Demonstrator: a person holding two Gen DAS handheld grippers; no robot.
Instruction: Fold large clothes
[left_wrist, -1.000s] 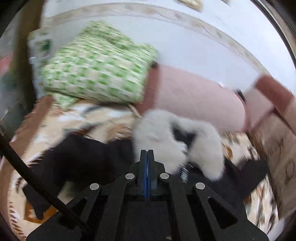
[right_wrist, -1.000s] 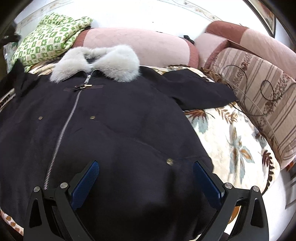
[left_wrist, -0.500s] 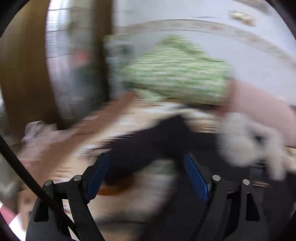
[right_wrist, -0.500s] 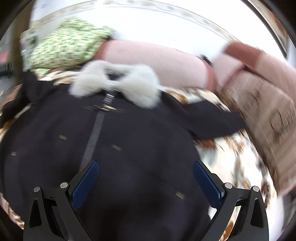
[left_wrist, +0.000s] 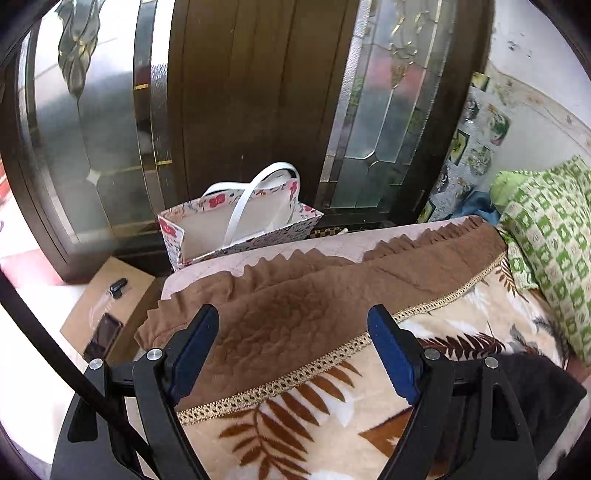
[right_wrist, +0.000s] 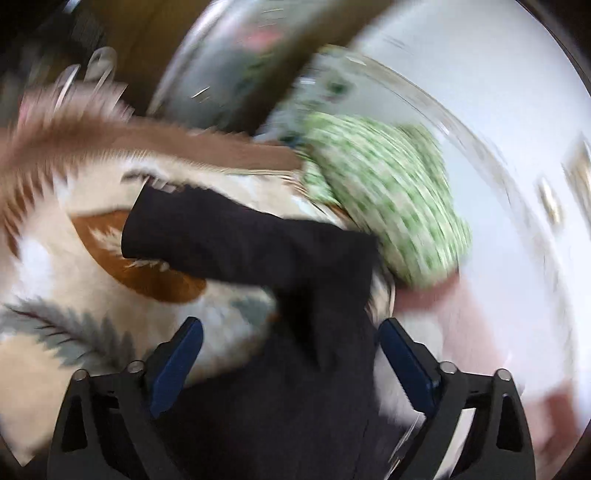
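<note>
Currently I am holding the left gripper (left_wrist: 291, 349) with fingers spread wide, gripping nothing, over the brown quilted border (left_wrist: 295, 295) of the leaf-print blanket (left_wrist: 314, 417); a floral gift bag (left_wrist: 240, 225) is standing beyond. The right gripper (right_wrist: 290, 363), fingers likewise apart, is hovering above the dark coat's sleeve (right_wrist: 236, 236), which is lying on the blanket beside the green checked pillow (right_wrist: 391, 195). Right view is blurring.

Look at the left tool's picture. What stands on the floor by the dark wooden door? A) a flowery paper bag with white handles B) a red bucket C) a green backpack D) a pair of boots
A: a flowery paper bag with white handles stands open in front of the dark wooden door, just past the edge of the brown blanket.
</note>
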